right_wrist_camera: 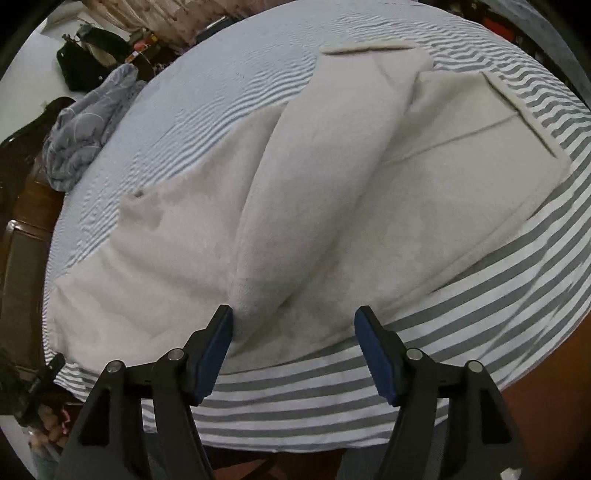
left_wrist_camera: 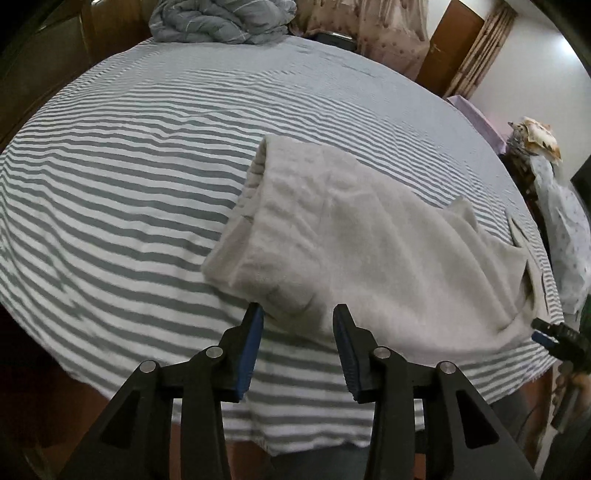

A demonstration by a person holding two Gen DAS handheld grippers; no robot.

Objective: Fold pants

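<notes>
Light grey fleece pants (left_wrist_camera: 354, 240) lie on a grey-and-white striped bed sheet (left_wrist_camera: 129, 177), folded lengthwise with the waistband end toward the left. My left gripper (left_wrist_camera: 298, 314) is open, its blue-padded jaws either side of the near edge of the pants at the waist end. In the right wrist view the pants (right_wrist_camera: 314, 192) spread across the bed sheet (right_wrist_camera: 461, 325), a raised fold running down the middle and the leg cuffs at the far right. My right gripper (right_wrist_camera: 293, 317) is open over the near edge of the pants. The right gripper also shows in the left wrist view (left_wrist_camera: 543, 330).
A crumpled grey-blue blanket (left_wrist_camera: 221, 18) lies at the far end of the bed. A wooden door (left_wrist_camera: 454, 48) and curtains stand beyond. Clothes and a pillow (left_wrist_camera: 561, 221) pile up at the right. The bed's near edge drops to a reddish floor (right_wrist_camera: 546, 398).
</notes>
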